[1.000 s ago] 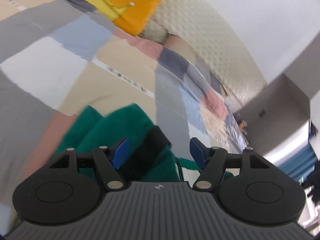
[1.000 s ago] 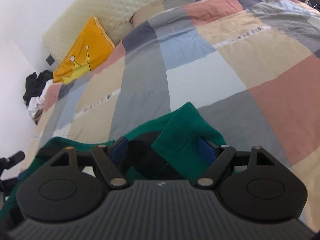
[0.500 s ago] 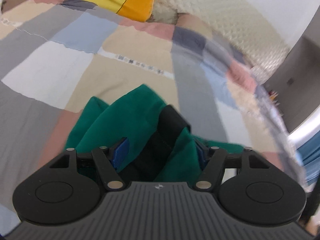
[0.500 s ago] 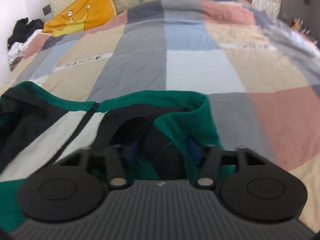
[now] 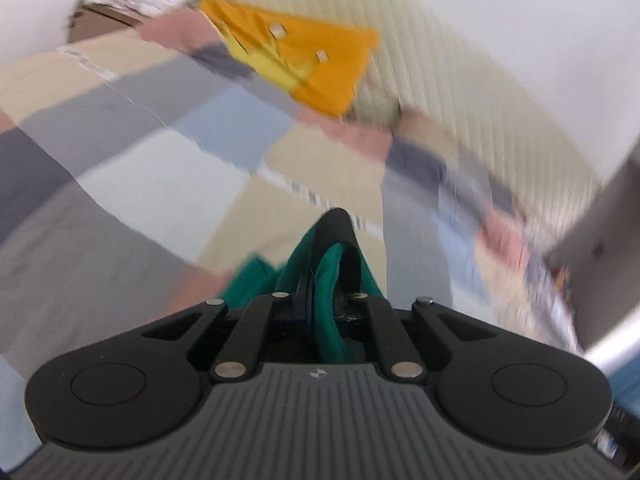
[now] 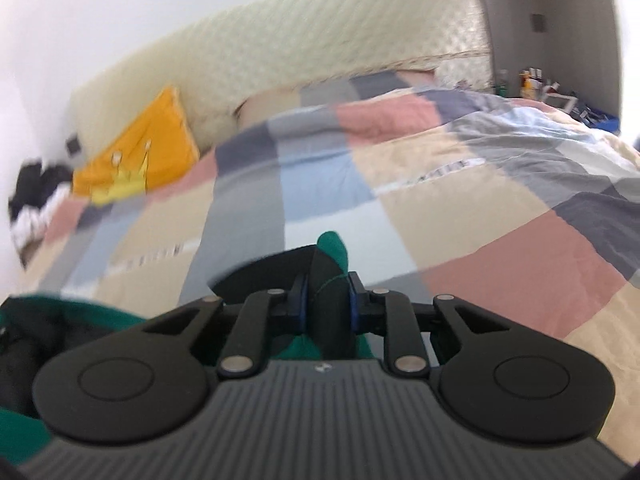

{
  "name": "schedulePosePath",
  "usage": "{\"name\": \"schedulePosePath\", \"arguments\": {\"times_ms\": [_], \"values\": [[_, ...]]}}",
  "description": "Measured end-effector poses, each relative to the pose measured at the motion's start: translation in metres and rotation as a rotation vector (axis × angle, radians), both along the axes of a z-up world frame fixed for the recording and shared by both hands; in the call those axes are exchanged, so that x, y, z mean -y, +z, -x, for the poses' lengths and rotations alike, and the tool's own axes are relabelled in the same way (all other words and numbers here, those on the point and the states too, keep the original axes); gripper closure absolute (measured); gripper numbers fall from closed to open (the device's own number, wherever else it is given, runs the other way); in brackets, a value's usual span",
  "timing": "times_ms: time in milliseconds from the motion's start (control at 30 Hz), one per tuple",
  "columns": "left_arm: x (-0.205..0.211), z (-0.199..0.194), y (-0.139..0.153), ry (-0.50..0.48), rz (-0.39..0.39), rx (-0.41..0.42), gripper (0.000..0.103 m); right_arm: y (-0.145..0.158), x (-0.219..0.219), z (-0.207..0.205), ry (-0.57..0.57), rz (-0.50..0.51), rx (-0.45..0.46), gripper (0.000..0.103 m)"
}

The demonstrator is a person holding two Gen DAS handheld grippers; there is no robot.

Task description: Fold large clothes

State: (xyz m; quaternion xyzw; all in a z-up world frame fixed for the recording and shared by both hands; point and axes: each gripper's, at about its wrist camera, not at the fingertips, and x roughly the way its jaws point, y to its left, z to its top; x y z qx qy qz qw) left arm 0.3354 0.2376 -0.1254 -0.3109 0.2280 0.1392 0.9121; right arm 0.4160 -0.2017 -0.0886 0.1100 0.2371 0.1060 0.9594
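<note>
Two pinches have just been made: a second ago both sets of jaws stood wide with the cloth loose between them, and each has just been closing, so that fabric is now clamped in both. The left gripper [image 5: 320, 312] is drawn almost fully together on a bunched fold of the large green garment with black trim and a white stripe [image 5: 332, 276], whose green and black layers are squeezed up into a narrow ridge rising from between the pads. The right gripper [image 6: 326, 304] is closed less tightly, because a thicker wad of black and green cloth is pressed between its blue pads [image 6: 353, 304]; a green tip stands just above them. From these grips it is judged that the pick-up is done and that lifting or carrying the edge over for a fold is the step in hand; the blur in the left view is consistent with a gripper in motion. The rest of the garment is seen hanging low at the left of the right wrist view, below and beside the gripper body, and how much of it is spread flat cannot be told. Beyond lies the patchwork quilt of grey, blue, beige and pink squares [image 6: 500, 248], with the orange cushion bearing a yellow crown [image 6: 140, 160] near the quilted cream headboard [image 6: 320, 40].
</note>
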Motion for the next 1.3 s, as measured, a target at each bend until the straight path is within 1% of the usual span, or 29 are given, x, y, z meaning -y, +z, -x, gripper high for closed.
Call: {"name": "schedulePosePath", "arguments": {"times_ms": [67, 167, 200, 267, 367, 467, 533, 600, 700, 767, 800, 867, 967, 1033, 1067, 1100, 1167, 1200, 1233, 1267, 1300], "values": [[-0.013, 0.011, 0.012, 0.051, 0.010, 0.054, 0.096, 0.003, 0.013, -0.005, -0.023, -0.048, 0.010, 0.082], [-0.029, 0.015, 0.028, 0.107, 0.014, 0.090, 0.096, 0.003, 0.025, -0.018, -0.049, -0.123, -0.006, 0.082], [-0.034, 0.015, 0.031, 0.119, 0.017, 0.094, 0.096, 0.003, 0.029, -0.023, -0.062, -0.151, -0.014, 0.083], [-0.044, 0.012, 0.034, 0.137, 0.025, 0.095, 0.096, 0.003, 0.032, -0.031, -0.087, -0.176, -0.023, 0.083], [-0.058, 0.008, 0.031, 0.153, 0.044, 0.082, 0.096, 0.006, 0.033, -0.048, -0.102, -0.174, -0.022, 0.083], [-0.077, -0.003, 0.019, 0.168, 0.098, 0.058, 0.096, 0.001, 0.032, -0.069, -0.114, -0.199, -0.060, 0.083], [-0.085, -0.013, 0.005, 0.174, 0.109, 0.023, 0.096, -0.009, 0.026, -0.081, -0.120, -0.192, -0.084, 0.083], [-0.092, -0.023, -0.011, 0.172, 0.116, -0.012, 0.096, -0.023, 0.017, -0.092, -0.123, -0.151, -0.107, 0.083], [-0.096, -0.039, -0.038, 0.149, 0.125, -0.068, 0.096, -0.046, 0.003, -0.103, -0.121, -0.051, -0.143, 0.083], [-0.096, -0.046, -0.053, 0.139, 0.152, -0.088, 0.095, -0.063, -0.002, -0.110, -0.115, -0.008, -0.191, 0.083], [-0.096, -0.049, -0.058, 0.129, 0.159, -0.094, 0.095, -0.070, -0.003, -0.114, -0.115, -0.003, -0.221, 0.083], [-0.095, -0.053, -0.065, 0.112, 0.158, -0.103, 0.095, -0.084, 0.001, -0.119, -0.118, -0.032, -0.280, 0.082], [-0.095, -0.052, -0.066, 0.086, 0.160, -0.101, 0.094, -0.087, 0.010, -0.121, -0.111, -0.097, -0.311, 0.078], [-0.095, -0.048, -0.059, 0.062, 0.159, -0.087, 0.089, -0.083, 0.015, -0.116, -0.107, -0.125, -0.300, 0.077], [-0.096, -0.046, -0.056, 0.049, 0.166, -0.078, 0.079, -0.081, 0.015, -0.113, -0.104, -0.136, -0.291, 0.075], [-0.096, -0.044, -0.054, 0.036, 0.178, -0.065, 0.066, -0.079, 0.016, -0.110, -0.103, -0.143, -0.286, 0.072], [-0.096, -0.033, -0.047, 0.008, 0.199, -0.021, 0.056, -0.073, 0.015, -0.104, -0.097, -0.149, -0.271, 0.064], [-0.094, -0.029, -0.043, -0.001, 0.199, -0.007, 0.054, -0.070, 0.014, -0.103, -0.093, -0.148, -0.263, 0.056], [-0.092, -0.023, -0.039, -0.011, 0.190, 0.001, 0.053, -0.065, 0.013, -0.101, -0.089, -0.147, -0.252, 0.045], [-0.089, -0.019, -0.036, -0.023, 0.181, 0.005, 0.049, -0.060, 0.012, -0.097, -0.086, -0.146, -0.237, 0.036], [-0.085, -0.016, -0.032, -0.037, 0.171, 0.008, 0.046, -0.054, 0.012, -0.093, -0.083, -0.145, -0.217, 0.035]]}}
